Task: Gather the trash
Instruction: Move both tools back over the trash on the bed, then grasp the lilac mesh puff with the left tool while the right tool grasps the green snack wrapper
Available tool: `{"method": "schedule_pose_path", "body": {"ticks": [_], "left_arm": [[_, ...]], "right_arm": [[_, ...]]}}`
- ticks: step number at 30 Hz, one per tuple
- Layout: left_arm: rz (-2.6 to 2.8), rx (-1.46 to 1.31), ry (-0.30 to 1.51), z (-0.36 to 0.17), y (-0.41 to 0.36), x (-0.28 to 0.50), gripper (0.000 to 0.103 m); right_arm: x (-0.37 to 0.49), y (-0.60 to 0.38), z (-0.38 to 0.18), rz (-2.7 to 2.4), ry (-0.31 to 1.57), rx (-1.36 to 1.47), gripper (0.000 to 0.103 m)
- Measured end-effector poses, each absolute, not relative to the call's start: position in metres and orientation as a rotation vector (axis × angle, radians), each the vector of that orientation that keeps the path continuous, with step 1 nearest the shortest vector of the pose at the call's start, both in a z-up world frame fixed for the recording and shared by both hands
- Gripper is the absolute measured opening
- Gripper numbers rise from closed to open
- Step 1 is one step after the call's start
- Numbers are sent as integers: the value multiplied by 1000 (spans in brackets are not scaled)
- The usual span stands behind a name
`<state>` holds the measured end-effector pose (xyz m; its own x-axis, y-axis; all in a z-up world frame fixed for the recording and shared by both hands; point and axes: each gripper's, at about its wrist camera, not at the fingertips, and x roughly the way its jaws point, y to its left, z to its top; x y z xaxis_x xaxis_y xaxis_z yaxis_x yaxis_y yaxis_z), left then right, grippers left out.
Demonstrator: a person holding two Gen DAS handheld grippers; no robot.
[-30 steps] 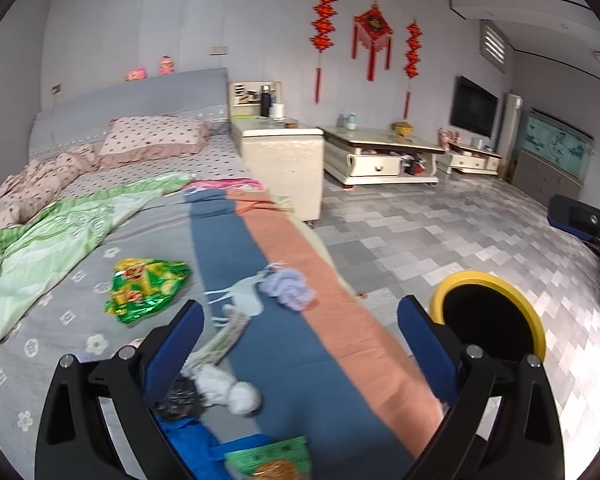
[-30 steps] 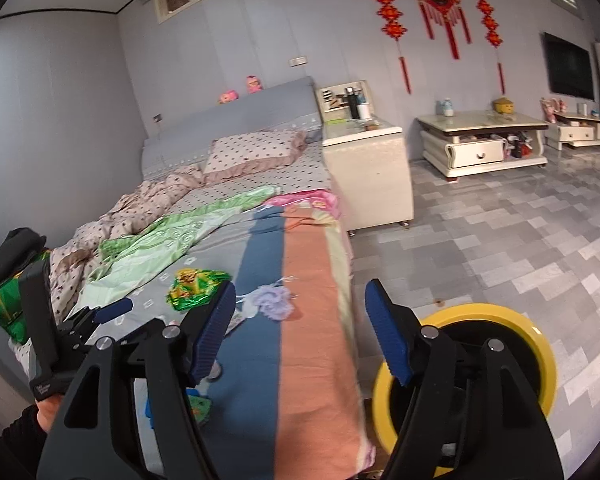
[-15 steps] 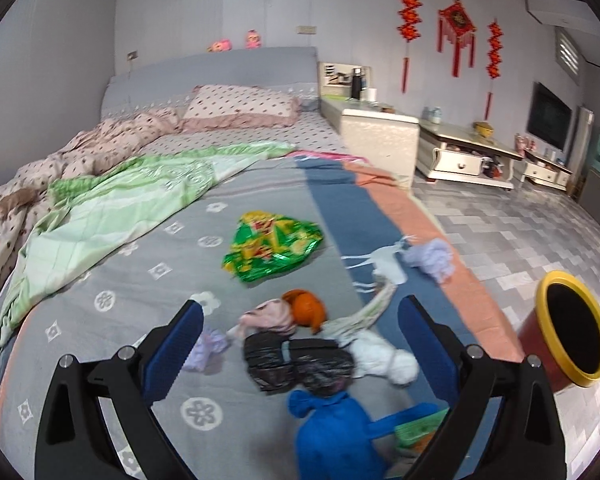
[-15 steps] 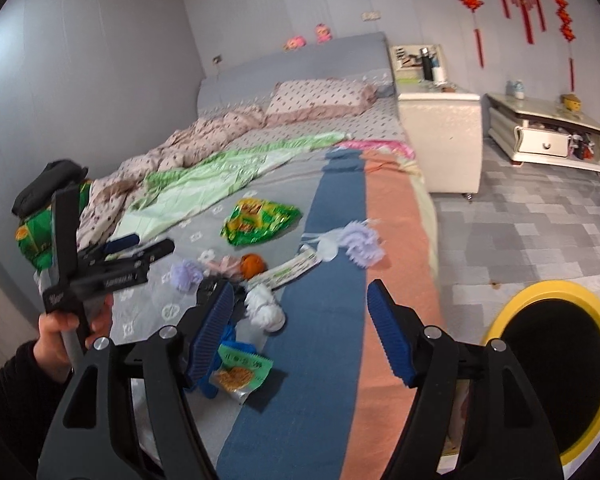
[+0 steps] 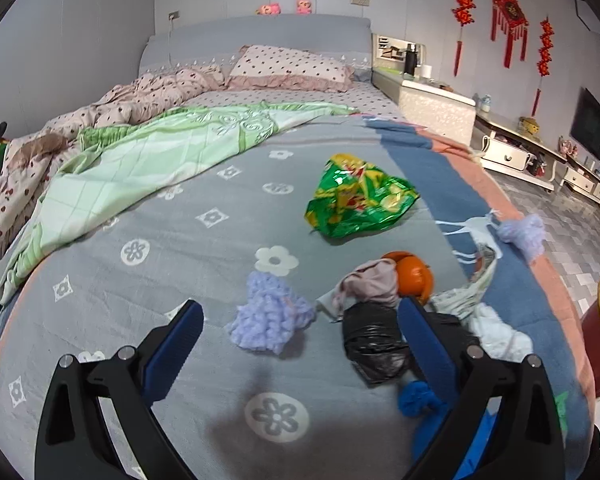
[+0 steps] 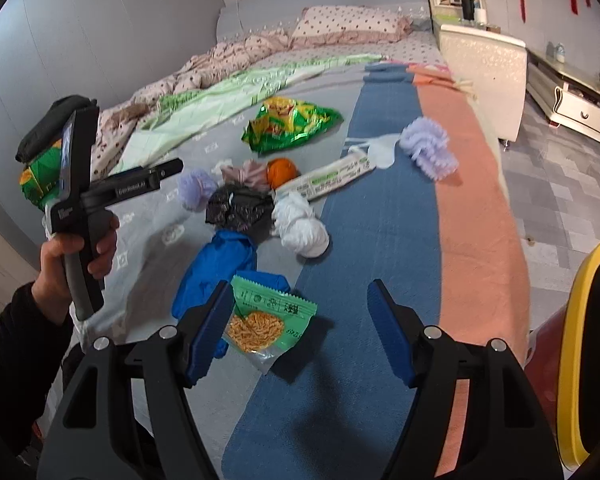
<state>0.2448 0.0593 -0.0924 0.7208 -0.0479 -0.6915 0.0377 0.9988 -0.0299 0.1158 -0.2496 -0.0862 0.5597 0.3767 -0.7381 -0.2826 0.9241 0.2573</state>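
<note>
Trash lies scattered on the bed's grey and blue blanket point(image 5: 204, 264). My left gripper point(image 5: 300, 340) is open just above it, with a lavender fluffy wad point(image 5: 268, 320) lying between its fingers, untouched. A black bag point(image 5: 374, 344), an orange point(image 5: 414, 276), a pink rag point(image 5: 372, 284) and a large green snack bag point(image 5: 356, 200) lie beyond. My right gripper point(image 6: 300, 336) is open too, with a small green noodle packet point(image 6: 268, 320) lying by its left finger. A blue glove point(image 6: 216, 272), white tissue point(image 6: 304, 228) and a long wrapper point(image 6: 332, 176) lie ahead.
A red bin with a yellow rim point(image 6: 580, 360) stands on the tiled floor right of the bed. A second lavender wad point(image 6: 430, 148) sits on the blue stripe. A hand point(image 6: 76, 252) holds the left gripper point(image 6: 172, 170). Quilts and a pillow point(image 5: 292, 66) fill the far bed.
Both grippers swung left from the bin toward the bed and dropped closer to the trash, pitching downward. Their jaws stayed open and empty.
</note>
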Motion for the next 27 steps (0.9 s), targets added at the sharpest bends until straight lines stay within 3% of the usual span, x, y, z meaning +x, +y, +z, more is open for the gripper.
{"method": "schedule_pose_path", "body": {"ticks": [19,27], "left_arm": [[7,-80,862,-146,93,295,94],[-16,-60,880,-157,83,304,62]], "right_arm": [[141,-221,-141,442,1056,69,65],[147,-209,-147,465,1068,49,55]]}}
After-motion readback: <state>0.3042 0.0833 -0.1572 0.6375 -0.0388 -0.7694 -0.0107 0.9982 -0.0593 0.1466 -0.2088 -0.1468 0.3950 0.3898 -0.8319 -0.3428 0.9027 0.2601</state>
